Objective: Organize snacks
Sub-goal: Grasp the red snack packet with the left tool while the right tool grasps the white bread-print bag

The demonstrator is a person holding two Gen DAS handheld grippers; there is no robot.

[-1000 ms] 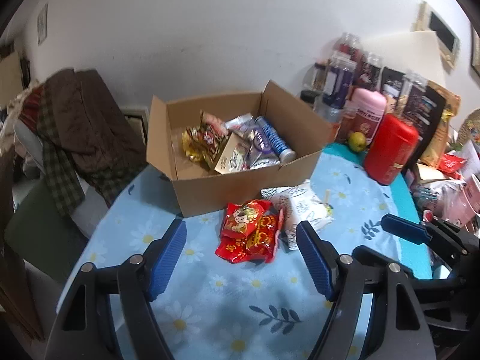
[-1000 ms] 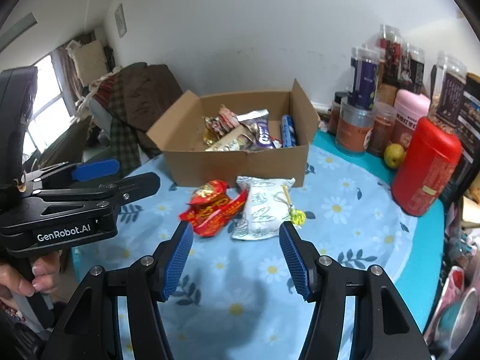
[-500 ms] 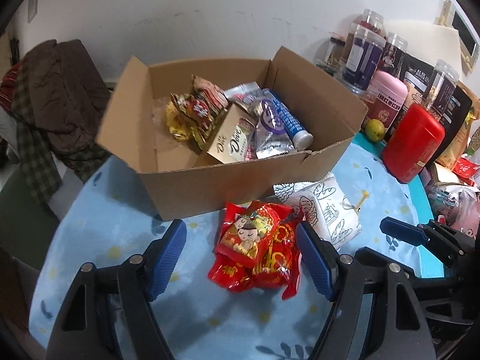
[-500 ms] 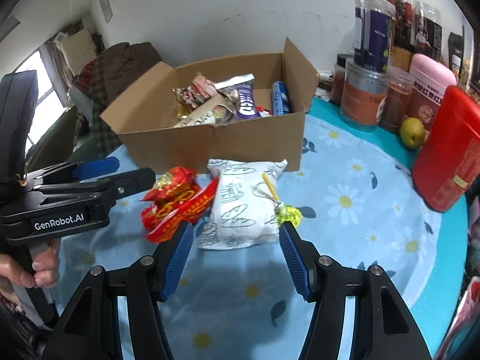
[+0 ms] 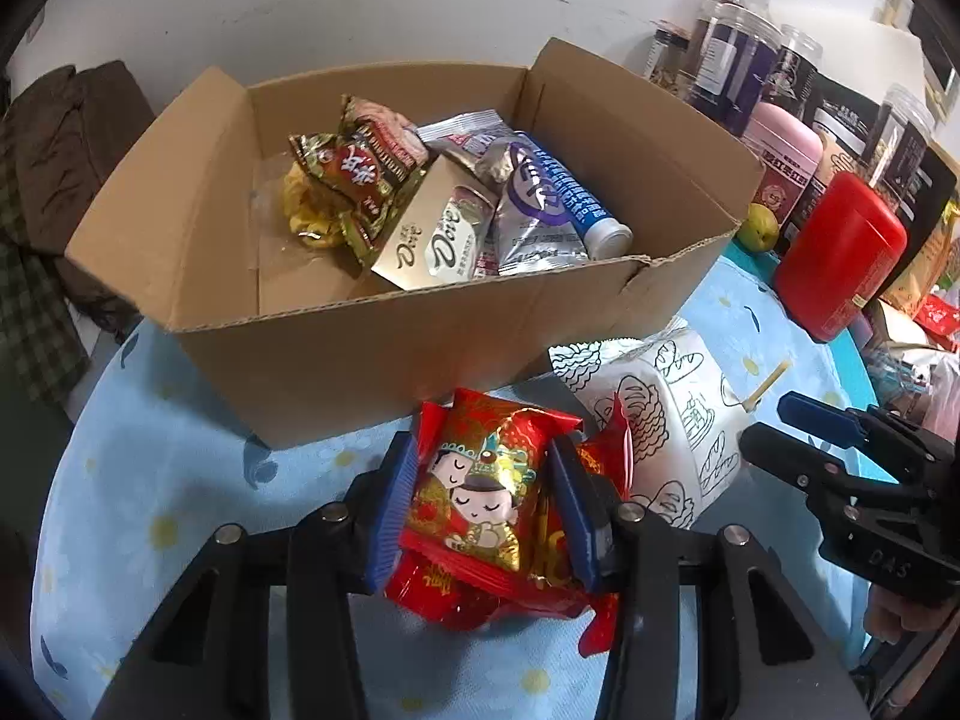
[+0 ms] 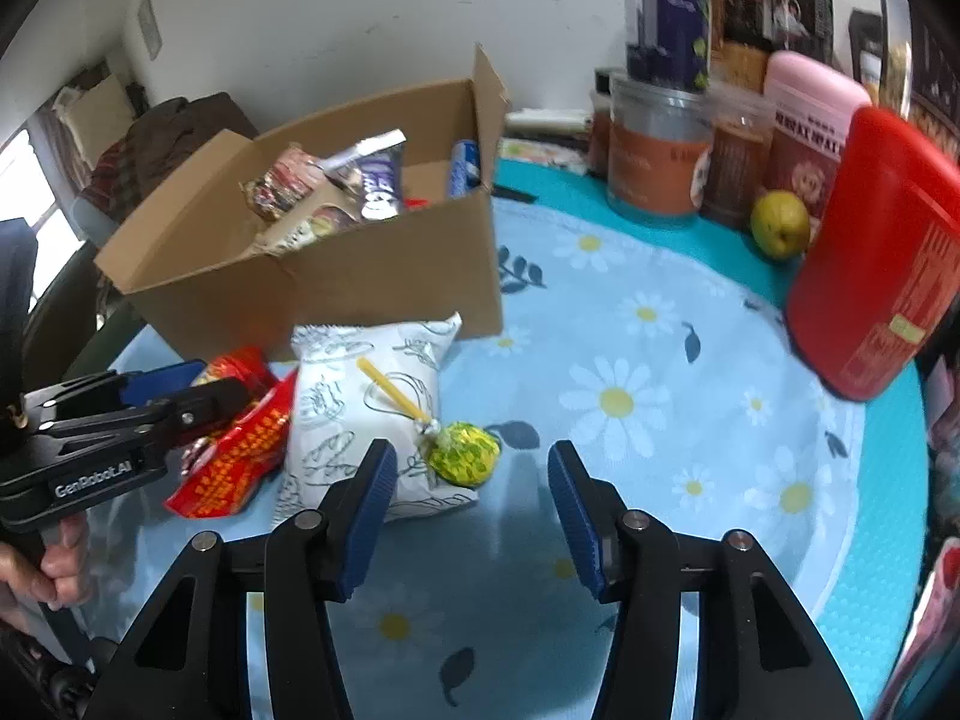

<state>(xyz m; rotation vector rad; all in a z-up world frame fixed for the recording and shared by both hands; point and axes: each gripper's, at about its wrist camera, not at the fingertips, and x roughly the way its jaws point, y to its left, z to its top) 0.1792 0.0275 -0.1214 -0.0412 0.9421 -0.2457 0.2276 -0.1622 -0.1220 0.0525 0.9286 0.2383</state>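
Observation:
An open cardboard box [image 5: 372, 348] [image 6: 384, 276] holds several snack packets. In front of it lie red snack packets [image 5: 480, 498] [image 6: 240, 450], a white bread-print bag [image 5: 666, 420] [image 6: 360, 408] and a yellow-wrapped lollipop [image 6: 462, 453]. My left gripper [image 5: 486, 504] is shut on the top red packet, both pads pressing its sides on the tablecloth. My right gripper [image 6: 471, 510] is open just above the cloth, with the lollipop and the bag's corner between its fingers.
Jars and tins [image 6: 660, 168], a red canister [image 6: 876, 264] [image 5: 840, 252] and a green fruit [image 6: 780, 222] crowd the table's right and back. A flowered blue cloth [image 6: 630, 372] covers the table. Clothes on a chair [image 5: 54, 180] lie at the left.
Both grippers moved forward and down toward the snacks. My left gripper closed on the top red packet. My right gripper stayed open and came up to the lollipop.

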